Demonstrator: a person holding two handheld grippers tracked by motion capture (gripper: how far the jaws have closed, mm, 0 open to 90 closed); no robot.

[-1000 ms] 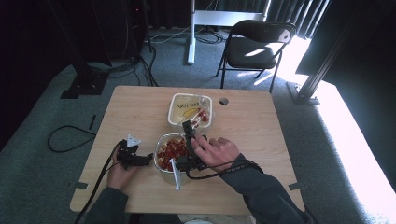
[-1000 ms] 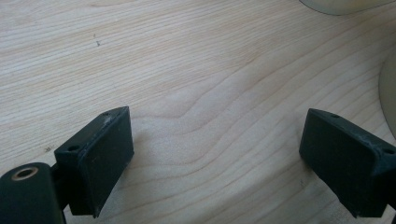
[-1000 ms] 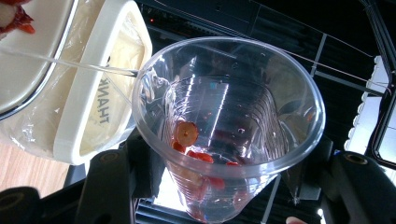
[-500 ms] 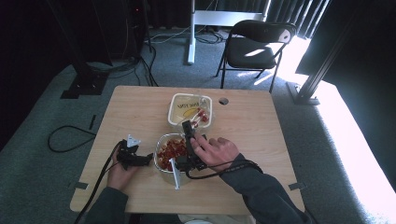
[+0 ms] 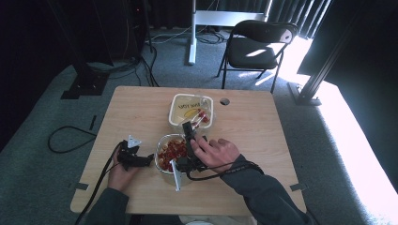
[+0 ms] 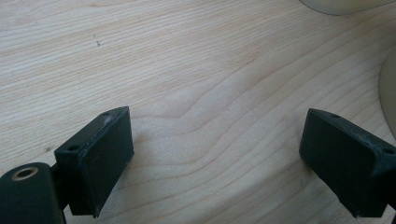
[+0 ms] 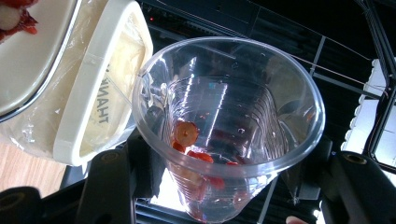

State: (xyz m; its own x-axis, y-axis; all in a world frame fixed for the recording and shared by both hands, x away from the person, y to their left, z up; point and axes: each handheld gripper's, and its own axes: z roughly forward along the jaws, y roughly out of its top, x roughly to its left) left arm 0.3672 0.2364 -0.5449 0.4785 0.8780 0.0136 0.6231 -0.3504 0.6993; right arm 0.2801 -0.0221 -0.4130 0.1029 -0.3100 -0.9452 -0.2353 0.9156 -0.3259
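Our right gripper (image 7: 219,186) has its fingers (image 7: 112,186) closed on a clear cup (image 7: 229,126), tipped on its side with red slices inside. In the high view the hand (image 5: 216,152) hides most of the cup, and we cannot tell whether it touches the bowl (image 5: 162,164) of red pieces below it. The white tray (image 7: 100,93) just beyond carries dark letters, seen reversed and cut off by the cup; we make out "THAN" and no more. In the high view the tray (image 5: 174,115) has writing on its far edge, too small to read.

Our left gripper (image 5: 133,157) lies on the table (image 5: 263,136) left of the bowl, fingers (image 6: 100,158) spread wide over bare wood, with pale rims cut off at the right edge.

The table's right half and far left corner lie free. A chair (image 5: 258,44) stands beyond the far edge.
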